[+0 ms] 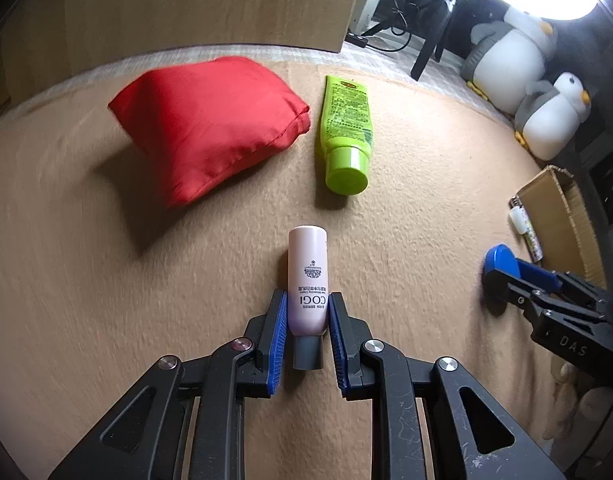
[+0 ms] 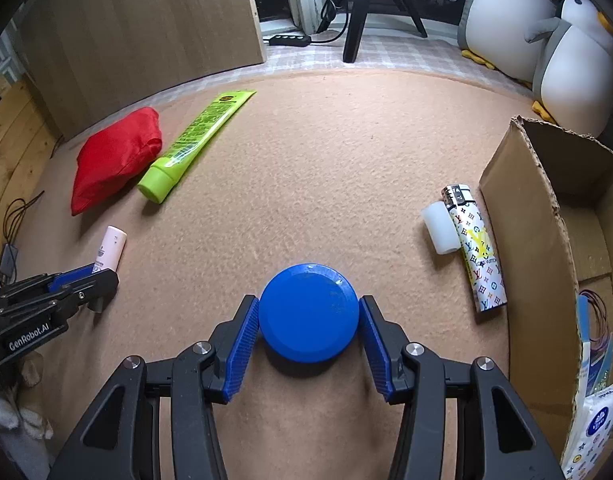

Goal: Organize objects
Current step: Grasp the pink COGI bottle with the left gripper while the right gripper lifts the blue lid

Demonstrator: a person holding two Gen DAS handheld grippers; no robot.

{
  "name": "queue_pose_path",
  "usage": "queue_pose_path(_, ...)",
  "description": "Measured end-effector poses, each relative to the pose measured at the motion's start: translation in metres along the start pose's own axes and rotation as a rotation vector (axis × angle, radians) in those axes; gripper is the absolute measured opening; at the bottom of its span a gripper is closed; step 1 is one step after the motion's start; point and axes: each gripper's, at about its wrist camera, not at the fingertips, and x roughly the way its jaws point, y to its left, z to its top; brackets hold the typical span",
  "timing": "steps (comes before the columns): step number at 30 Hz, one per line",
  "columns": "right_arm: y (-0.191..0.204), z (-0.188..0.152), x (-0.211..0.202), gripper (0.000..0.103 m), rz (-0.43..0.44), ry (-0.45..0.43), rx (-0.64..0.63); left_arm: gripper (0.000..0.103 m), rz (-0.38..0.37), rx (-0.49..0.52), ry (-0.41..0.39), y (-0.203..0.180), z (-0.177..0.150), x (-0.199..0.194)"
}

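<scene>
Both jaws close on items ready for sorting: left gripper [image 1: 306,316] clamps the pink cream bottle [image 1: 307,276], right gripper [image 2: 308,320] the blue round lid [image 2: 308,313], both low over the carpet. Beyond lie a lighter [image 2: 475,252], a green tube [image 1: 344,132], a red pouch [image 1: 210,128].

Each hand-held gripper [image 1: 305,334] [image 2: 308,334] has black linkage arms with silver screws. The finger pads [image 1: 277,344] are ribbed blue. White lettering reads "GenRobot.AI".

Off past the tan carpet [image 2: 346,152], you've got two plush penguins [image 2: 546,40] sitting side by side at the far right. A black tripod [image 2: 358,12] stands behind, a power strip [image 2: 288,39] on the checked cloth beside a wooden panel [image 2: 146,32].
</scene>
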Motion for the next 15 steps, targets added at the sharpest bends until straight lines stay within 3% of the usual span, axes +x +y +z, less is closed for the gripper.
queue_pose_path(9,-0.004,-0.001,-0.016,0.046,0.025,-0.036,0.017,0.022,-0.017,-0.03,-0.014,0.006,-0.007,-0.011)
queue_pose_path(15,-0.006,-0.004,-0.044,0.046,0.045,-0.082,0.009,0.022,-0.025,0.03,-0.058,-0.019,-0.01,-0.035)
